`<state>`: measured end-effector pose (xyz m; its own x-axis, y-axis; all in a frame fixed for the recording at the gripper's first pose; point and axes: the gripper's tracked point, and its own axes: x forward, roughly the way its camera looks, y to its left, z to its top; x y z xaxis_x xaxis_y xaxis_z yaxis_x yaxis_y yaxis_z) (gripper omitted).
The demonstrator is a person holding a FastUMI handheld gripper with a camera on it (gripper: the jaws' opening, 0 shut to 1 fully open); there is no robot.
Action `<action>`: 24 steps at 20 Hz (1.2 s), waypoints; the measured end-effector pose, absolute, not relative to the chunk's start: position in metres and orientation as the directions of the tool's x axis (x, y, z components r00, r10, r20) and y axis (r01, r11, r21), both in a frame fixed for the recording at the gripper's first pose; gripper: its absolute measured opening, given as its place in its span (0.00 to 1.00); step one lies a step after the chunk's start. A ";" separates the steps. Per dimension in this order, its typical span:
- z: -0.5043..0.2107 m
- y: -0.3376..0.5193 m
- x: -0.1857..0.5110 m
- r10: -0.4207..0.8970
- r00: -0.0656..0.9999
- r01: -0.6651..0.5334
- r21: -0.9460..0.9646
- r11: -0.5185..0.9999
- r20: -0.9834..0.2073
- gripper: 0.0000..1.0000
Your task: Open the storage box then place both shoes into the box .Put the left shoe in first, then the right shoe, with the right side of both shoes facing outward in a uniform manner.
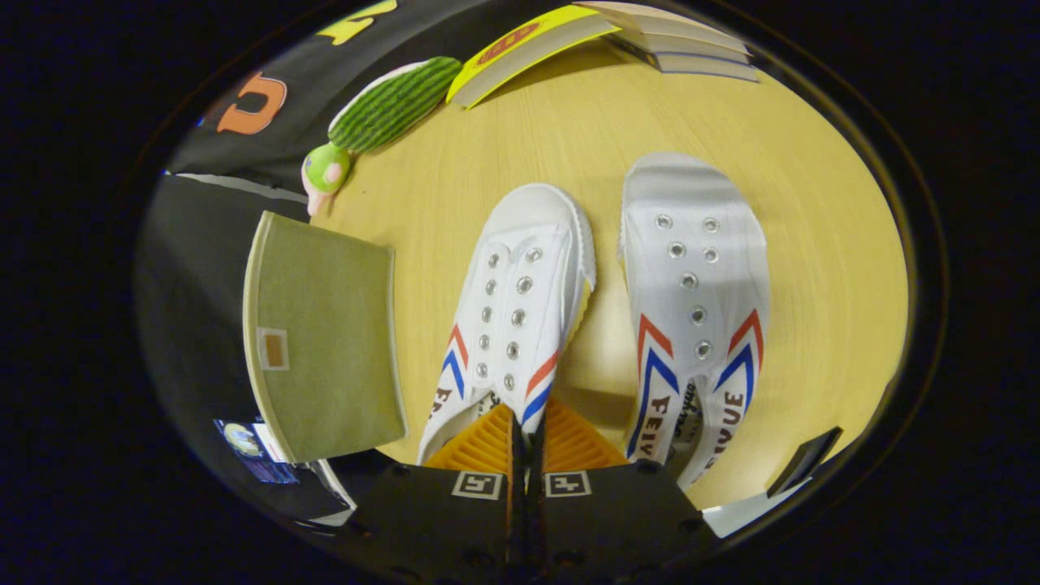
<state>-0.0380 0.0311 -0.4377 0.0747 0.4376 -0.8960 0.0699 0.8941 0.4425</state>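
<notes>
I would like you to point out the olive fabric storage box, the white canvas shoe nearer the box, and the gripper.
Olive fabric storage box (321,333), gripper view: middle of its lid.
White canvas shoe nearer the box (513,305), gripper view: its eyelet panel.
Gripper (526,435), gripper view: between the closed fingers' tips.

This looks like a test booth set up like a room at home. A wooden table holds home things: a stack of books at its far edge, a plush cactus toy near its far left corner, and black cloth behind.

The gripper's fingers are closed together over the heel of a white shoe.
</notes>
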 end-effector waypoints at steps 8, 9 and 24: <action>-0.362 0.064 -0.042 0.515 0.138 0.042 0.524 0.851 -0.846 0.05; -0.347 0.071 -0.042 0.519 0.146 0.020 0.527 0.849 -0.842 0.05; -0.268 0.286 -0.051 0.552 0.074 -0.129 0.541 0.831 -0.831 0.06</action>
<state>-0.0507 0.2856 -0.2682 0.0738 0.5519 -0.8307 -0.1290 0.8312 0.5408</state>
